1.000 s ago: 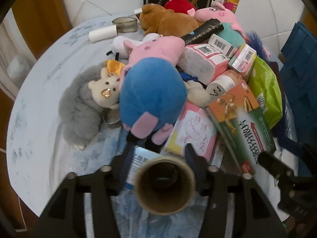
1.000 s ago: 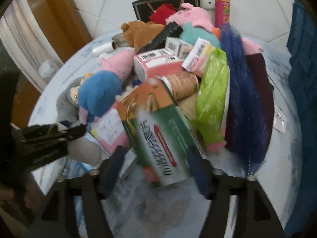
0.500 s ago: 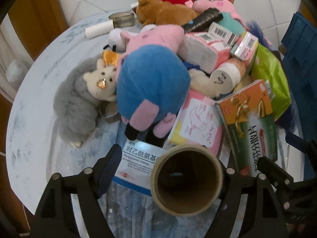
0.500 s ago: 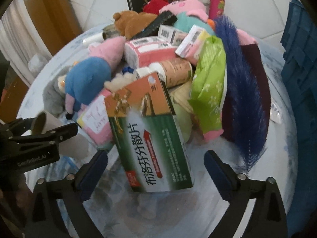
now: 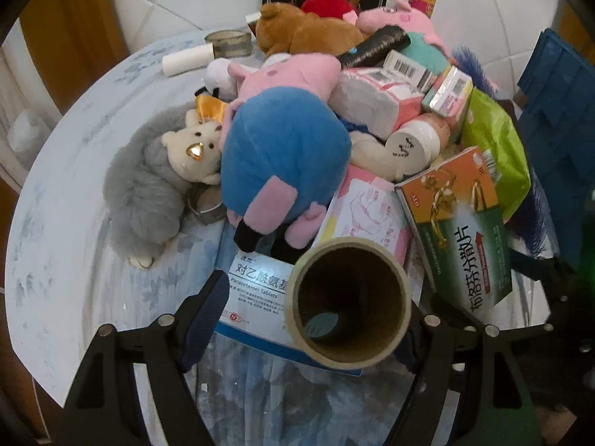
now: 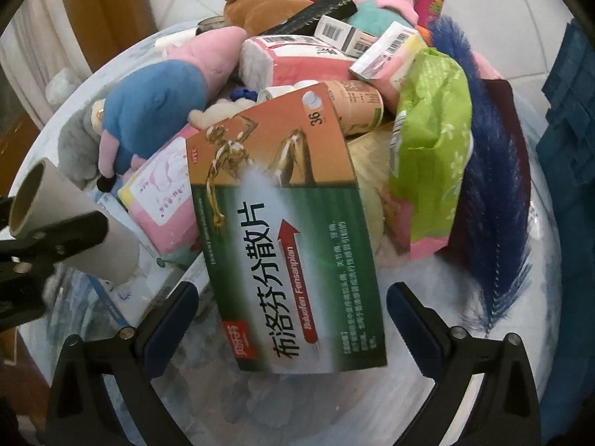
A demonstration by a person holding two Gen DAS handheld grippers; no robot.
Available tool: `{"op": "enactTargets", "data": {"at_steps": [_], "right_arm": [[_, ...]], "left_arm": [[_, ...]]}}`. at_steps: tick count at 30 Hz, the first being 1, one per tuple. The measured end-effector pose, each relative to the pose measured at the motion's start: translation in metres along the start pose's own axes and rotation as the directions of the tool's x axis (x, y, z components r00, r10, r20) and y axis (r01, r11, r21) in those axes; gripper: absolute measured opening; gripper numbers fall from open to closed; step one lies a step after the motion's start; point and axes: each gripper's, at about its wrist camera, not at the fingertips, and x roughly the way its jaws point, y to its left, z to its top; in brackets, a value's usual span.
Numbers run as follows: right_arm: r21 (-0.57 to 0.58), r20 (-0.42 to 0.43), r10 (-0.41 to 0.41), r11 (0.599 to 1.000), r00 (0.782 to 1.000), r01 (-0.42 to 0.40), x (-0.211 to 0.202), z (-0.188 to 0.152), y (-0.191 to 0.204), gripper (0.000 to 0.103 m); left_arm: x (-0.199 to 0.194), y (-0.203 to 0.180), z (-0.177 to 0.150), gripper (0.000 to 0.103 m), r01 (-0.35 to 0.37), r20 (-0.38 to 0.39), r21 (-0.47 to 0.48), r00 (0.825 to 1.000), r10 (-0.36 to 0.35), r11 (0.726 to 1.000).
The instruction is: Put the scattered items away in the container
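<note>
- Round pale-blue table (image 5: 74, 186), white tiles behind it, carries a heap of plush toys, packets and boxes. The blue crate (image 5: 550, 93) stands off the heap at three o'clock, and none of the heap is in it yet.
- The left gripper (image 5: 316, 297) has a cardboard tube (image 5: 349, 297) between its jaws, which have just been closing. The pad at nine o'clock stands clear of the tube and the other pad is hidden, so the tube is not pinched. If lifted like this, it would likely roll out onto the white tablet box (image 5: 256, 290) beneath.
- The right gripper (image 6: 292, 291) is spread wide. Its jaws have just been opening, and they straddle the green-and-orange medicine box (image 6: 282, 230) without touching it.
- That box leans on the heap at twelve o'clock. A push downward could slide it, or shift the pink tissue pack (image 6: 163, 204) at nine o'clock.
- The box nearly fills the gap, so a skewed approach may catch one edge and twist it.
- The two grippers work close together, so swinging toward the crate could make them collide.
</note>
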Motion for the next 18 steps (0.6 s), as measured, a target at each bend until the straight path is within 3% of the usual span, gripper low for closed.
{"op": "enactTargets", "data": {"at_steps": [2, 4, 7, 12, 18], "right_arm": [[-0.010, 0.012, -0.017, 1.000, 1.000, 0.018, 0.004, -0.002, 0.001, 0.102], [-0.010, 0.022, -0.016, 1.000, 1.000, 0.017, 0.008, -0.004, 0.001, 0.102], [-0.005, 0.044, -0.010, 1.000, 0.999, 0.010, 0.012, -0.003, 0.001, 0.102], [0.002, 0.067, -0.006, 1.000, 0.998, 0.006, 0.012, -0.003, 0.002, 0.093], [0.007, 0.100, 0.004, 1.000, 0.995, -0.005, -0.017, -0.003, 0.005, 0.092]], "left_arm": [[-0.004, -0.001, -0.002, 0.051, 0.028, 0.022, -0.005, 0.999, -0.028, 1.000], [-0.007, -0.004, -0.003, 0.044, 0.029, 0.035, 0.004, 0.999, -0.029, 1.000], [-0.008, -0.006, -0.005, 0.044, 0.025, 0.050, 0.011, 0.998, -0.025, 1.000], [-0.012, -0.005, -0.007, 0.044, 0.022, 0.065, 0.016, 0.998, -0.023, 1.000], [-0.033, -0.001, -0.005, 0.044, 0.031, 0.092, 0.024, 0.995, -0.033, 0.999]]}}
